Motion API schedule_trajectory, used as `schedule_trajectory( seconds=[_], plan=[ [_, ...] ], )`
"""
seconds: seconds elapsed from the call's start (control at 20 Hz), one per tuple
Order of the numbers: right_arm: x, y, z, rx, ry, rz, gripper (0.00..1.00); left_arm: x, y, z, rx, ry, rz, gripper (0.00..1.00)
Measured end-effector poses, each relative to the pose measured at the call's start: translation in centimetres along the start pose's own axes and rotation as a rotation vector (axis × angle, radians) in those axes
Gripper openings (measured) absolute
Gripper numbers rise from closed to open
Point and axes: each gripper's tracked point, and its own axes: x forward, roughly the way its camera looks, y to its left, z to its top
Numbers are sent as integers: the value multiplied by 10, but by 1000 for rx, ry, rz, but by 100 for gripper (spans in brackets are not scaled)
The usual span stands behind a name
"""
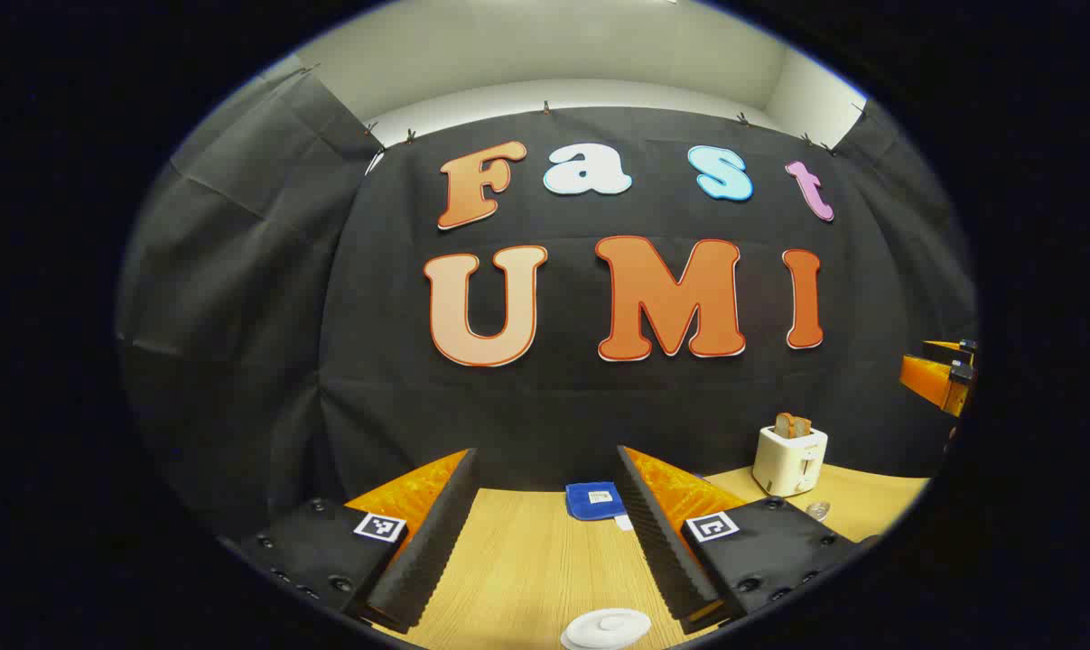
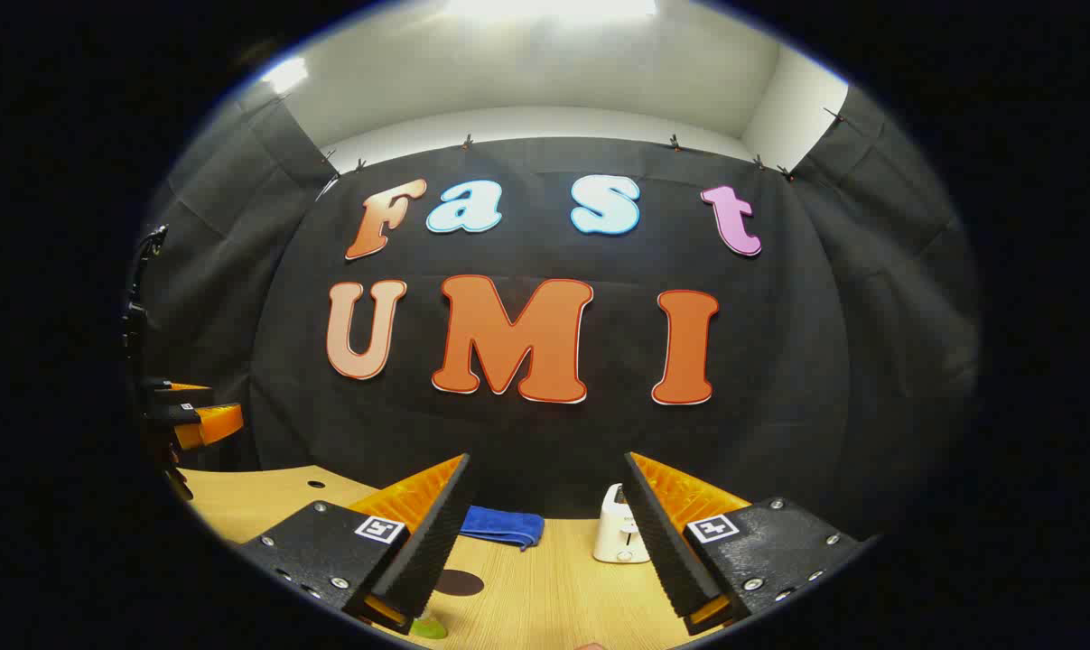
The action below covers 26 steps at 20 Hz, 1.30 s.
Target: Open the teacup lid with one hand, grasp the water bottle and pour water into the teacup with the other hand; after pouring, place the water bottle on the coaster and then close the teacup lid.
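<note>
The left tongs (image 1: 545,542) stand wide apart above the wooden worktop (image 1: 526,578) with nothing between them. Just below their tips, at the bottom edge of the left gripper view, lies the white teacup lid (image 1: 610,626) (its cup is cut off from sight). Beyond the tips lies a folded blue cloth (image 1: 595,499), and off to the right a white toaster (image 1: 789,459) with bread in it. The right tongs (image 2: 545,542) also gape open and hold nothing. A dark round coaster (image 2: 459,582) sits by their left finger, with a green thing (image 2: 429,627) nearer, too cropped to identify.
</note>
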Motion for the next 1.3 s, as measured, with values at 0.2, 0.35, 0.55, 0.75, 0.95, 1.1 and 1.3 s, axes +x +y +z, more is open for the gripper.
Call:
schedule_trajectory(
  seconds=[0.2,0.35,0.55,0.75,0.95,1.1,1.3],
  plan=[
    [-1,3,5,-2,-22,17,98,3,-3,12,-23,-30,8,96],
    [-2,5,9,-1,-40,21,98,5,-15,12,-20,-21,-13,96],
    [-1,10,17,-18,-50,36,98,6,-10,26,-7,-34,8,96],
    [-1,13,16,-7,-39,64,98,6,-4,41,-16,-42,27,96],
    [-4,18,6,-19,-15,78,98,1,-8,38,-14,-40,4,96],
    [-1,28,-4,-13,-2,89,98,0,-11,24,-21,-20,-20,96],
    [-7,34,-26,-4,35,120,98,-2,-18,0,13,12,-40,96]
  ],
)
